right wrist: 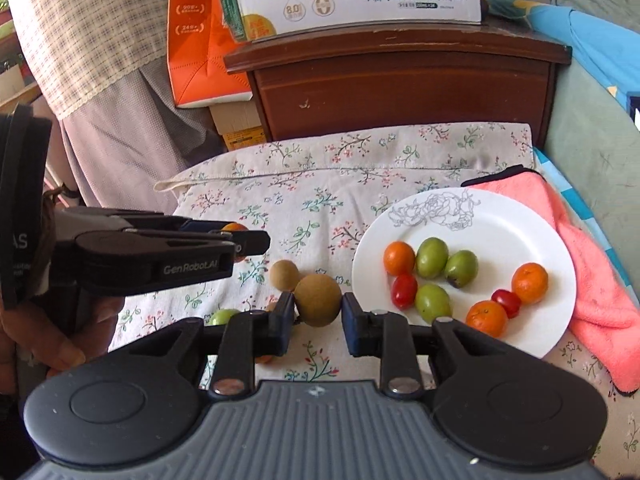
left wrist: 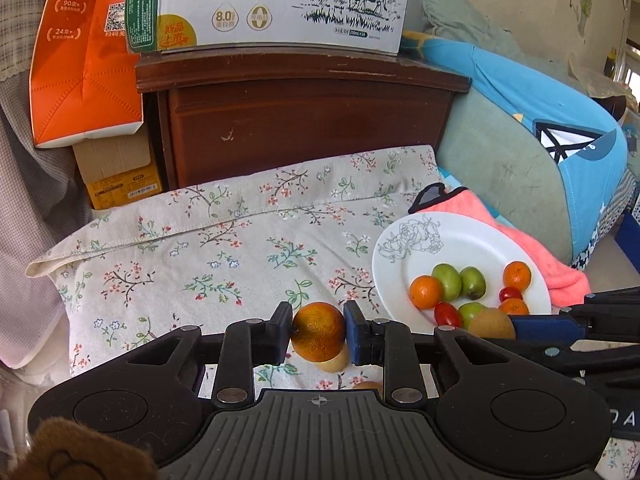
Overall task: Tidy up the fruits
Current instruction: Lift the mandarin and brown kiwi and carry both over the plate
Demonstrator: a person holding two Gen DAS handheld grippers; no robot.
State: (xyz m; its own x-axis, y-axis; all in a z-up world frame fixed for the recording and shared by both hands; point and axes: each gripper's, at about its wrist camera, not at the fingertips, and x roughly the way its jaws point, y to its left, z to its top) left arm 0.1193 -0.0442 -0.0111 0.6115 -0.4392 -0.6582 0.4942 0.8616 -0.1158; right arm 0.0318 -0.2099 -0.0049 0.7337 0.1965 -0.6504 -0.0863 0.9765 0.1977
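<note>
Left fingers: the left gripper (left wrist: 318,330) is closed on a small orange (left wrist: 318,332), both pads pressed to its sides; the fruit is clear of the cloth.
Right fingers: the right gripper (right wrist: 318,304) is closed on a brown round fruit (right wrist: 319,299), gripped at its sides between the blue pads.
Beneath the left fingers: a pale yellowish fruit (left wrist: 331,361) lies on the cloth directly under the held orange.
Beside the right fingers: a second brown fruit (right wrist: 284,275) rests on the cloth just behind the held one; a green fruit (right wrist: 222,316) lies to the left, partly hidden by the gripper body.
Plate: a white plate (right wrist: 500,216) with a line-drawn flower sits to the right, carrying four small oranges, three green fruits and two cherry tomatoes.
Bed cover: a floral cloth (left wrist: 208,248) lies under the loose fruit and the plate's left edge.
Right of plate: a pink towel (right wrist: 592,280) touches the plate's far rim.
Background: a dark wooden cabinet (left wrist: 304,120) carries a milk carton box (left wrist: 280,4).
Person: a hand (right wrist: 48,344) grips the left device's handle.
</note>
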